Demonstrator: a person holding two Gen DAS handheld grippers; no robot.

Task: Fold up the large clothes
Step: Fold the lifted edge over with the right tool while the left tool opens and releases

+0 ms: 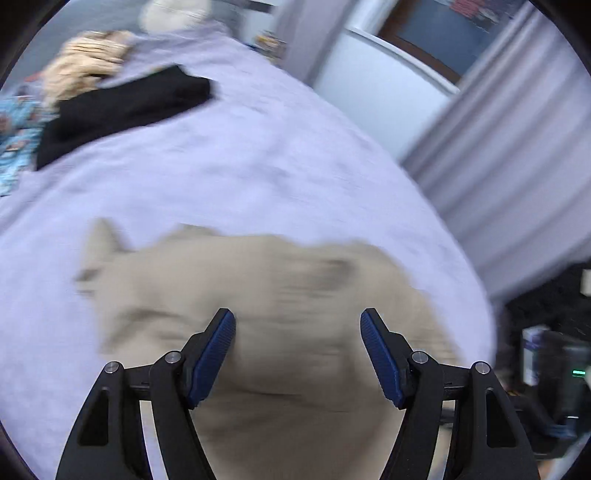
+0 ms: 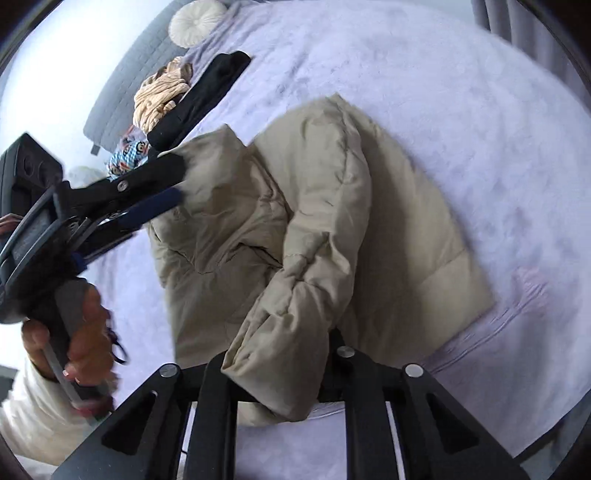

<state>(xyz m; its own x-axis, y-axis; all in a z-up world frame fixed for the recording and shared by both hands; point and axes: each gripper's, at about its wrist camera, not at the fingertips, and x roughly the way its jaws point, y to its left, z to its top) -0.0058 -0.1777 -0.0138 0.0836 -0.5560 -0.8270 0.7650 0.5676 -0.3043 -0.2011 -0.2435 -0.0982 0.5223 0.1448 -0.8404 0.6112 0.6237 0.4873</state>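
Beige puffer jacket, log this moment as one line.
beige puffer jacket on lilac bedspread | right claw shut on sleeve | left claw open above

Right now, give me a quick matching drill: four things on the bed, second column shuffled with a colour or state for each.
Things:
1. puffer jacket
2. folded garment
3. round cushion
4. left gripper

States:
A. black, lying beside the striped clothes
B. white, at the head of the bed
C. fingers apart, nothing between them
D. beige, sleeve in the right gripper

Pairs: 1-D, 2-A, 3-B, 4-C
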